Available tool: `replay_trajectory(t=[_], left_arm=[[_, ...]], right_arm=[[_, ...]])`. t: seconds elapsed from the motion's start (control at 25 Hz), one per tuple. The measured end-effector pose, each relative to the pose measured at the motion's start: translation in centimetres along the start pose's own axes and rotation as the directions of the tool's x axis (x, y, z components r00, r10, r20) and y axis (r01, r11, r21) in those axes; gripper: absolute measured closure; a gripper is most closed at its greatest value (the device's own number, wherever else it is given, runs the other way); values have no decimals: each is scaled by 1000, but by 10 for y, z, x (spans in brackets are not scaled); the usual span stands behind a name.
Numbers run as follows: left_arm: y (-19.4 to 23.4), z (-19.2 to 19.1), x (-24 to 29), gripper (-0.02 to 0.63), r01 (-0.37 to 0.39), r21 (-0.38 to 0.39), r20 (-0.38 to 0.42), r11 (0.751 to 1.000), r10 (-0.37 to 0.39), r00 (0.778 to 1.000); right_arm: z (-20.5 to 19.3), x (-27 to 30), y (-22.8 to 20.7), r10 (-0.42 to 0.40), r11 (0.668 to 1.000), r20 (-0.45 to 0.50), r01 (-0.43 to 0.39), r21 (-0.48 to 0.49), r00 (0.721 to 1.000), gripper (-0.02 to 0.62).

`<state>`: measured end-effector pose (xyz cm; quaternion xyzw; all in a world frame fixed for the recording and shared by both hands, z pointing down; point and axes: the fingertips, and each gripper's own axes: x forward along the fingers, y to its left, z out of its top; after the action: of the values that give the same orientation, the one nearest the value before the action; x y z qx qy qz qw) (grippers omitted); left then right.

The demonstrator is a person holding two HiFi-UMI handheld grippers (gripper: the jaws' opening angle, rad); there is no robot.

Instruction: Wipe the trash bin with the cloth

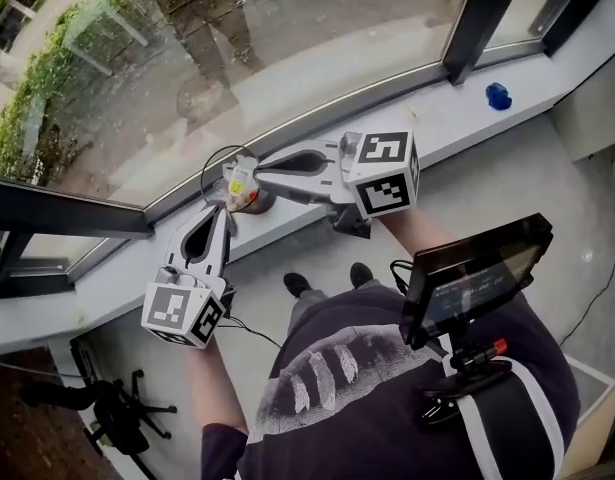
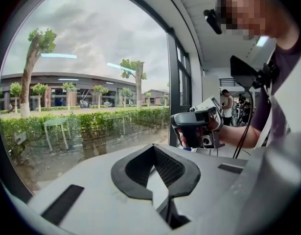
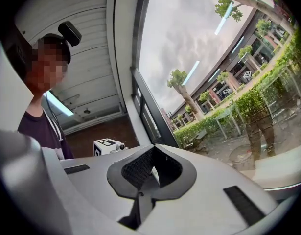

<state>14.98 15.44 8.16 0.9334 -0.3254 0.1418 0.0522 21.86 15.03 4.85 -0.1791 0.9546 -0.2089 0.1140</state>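
No trash bin and no cloth shows in any view. In the head view both grippers are held up in front of a window sill (image 1: pixel 457 118), with their tips close together. My left gripper (image 1: pixel 224 212) is shut and points up toward the glass. My right gripper (image 1: pixel 245 174) is shut and points left. Something small, pale and yellowish (image 1: pixel 239 184) shows by their tips; I cannot tell what it is. In the left gripper view the jaws (image 2: pixel 155 153) are closed on nothing, and the right gripper (image 2: pixel 196 127) is seen in a hand. The right gripper view shows closed, empty jaws (image 3: pixel 152 153).
A large window with dark frames (image 1: pixel 67 218) runs along the sill. A small blue thing (image 1: pixel 498 95) lies on the sill at the right. A screen (image 1: pixel 477 273) hangs at the person's chest. A black chair base (image 1: pixel 117 408) stands on the floor at lower left.
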Motion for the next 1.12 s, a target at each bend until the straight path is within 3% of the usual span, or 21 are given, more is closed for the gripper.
replay_trajectory(t=[0.28,0.56,0.92,1.12], left_arm=[[2,-12,-37,609,-63,-12,10,998,63,998],[19,-24,-79,609,-41,37,51,998,39,998],[41,-32,-138,609,131,44,174,990,-136,975],[30,-39,-130,609,293,18,209,956,-290,934]], right_arm=[[-16,23,34,84,996,-36,-85,-34,996,597],[-33,67,66,38,993,-89,-48,-112,995,597],[-60,116,119,-119,973,-94,98,-210,988,597],[-75,107,131,-279,940,-105,250,-231,954,597]])
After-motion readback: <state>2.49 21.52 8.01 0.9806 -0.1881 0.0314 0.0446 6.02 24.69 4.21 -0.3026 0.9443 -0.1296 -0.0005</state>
